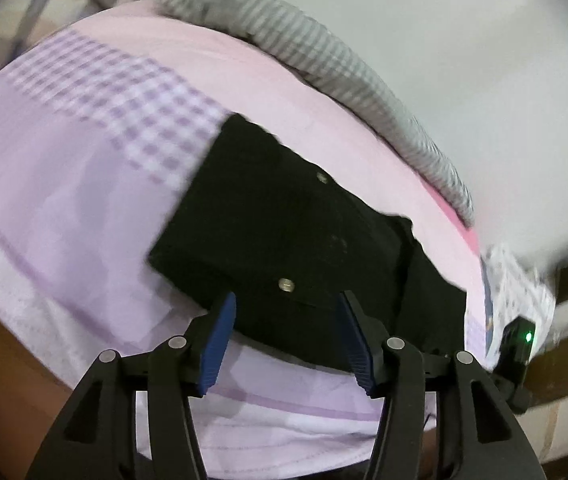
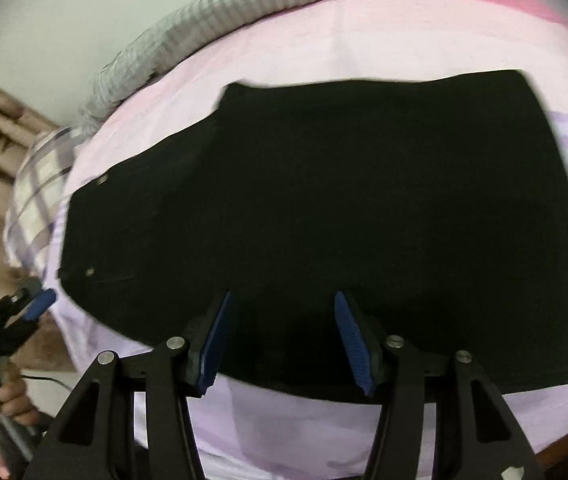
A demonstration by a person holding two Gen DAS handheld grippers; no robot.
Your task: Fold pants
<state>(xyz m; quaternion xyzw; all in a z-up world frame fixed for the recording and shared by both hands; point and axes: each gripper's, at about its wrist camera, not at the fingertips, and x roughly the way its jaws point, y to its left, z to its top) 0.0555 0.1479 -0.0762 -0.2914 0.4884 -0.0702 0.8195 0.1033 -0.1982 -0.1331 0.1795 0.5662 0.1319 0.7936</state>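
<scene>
Black pants (image 1: 284, 220) lie folded into a flat block on a pink and lilac bed sheet (image 1: 63, 200). Two metal rivets (image 1: 286, 285) show near their close edge. My left gripper (image 1: 288, 300) hovers over that edge, jaws open, nothing between the blue pads. In the right wrist view the pants (image 2: 324, 220) fill the middle of the sheet (image 2: 284, 420). My right gripper (image 2: 282, 298) stands open above their near edge, not pinching the cloth. The left gripper (image 2: 39, 304) shows at the pants' left end, held by a hand (image 2: 11, 396).
A grey striped roll of bedding (image 1: 324, 52) (image 2: 203, 20) lies along the far side of the bed against a white wall. A checked cloth (image 2: 39, 184) sits at the bed's left end. The bed's near edge drops to a brown floor (image 1: 3, 360).
</scene>
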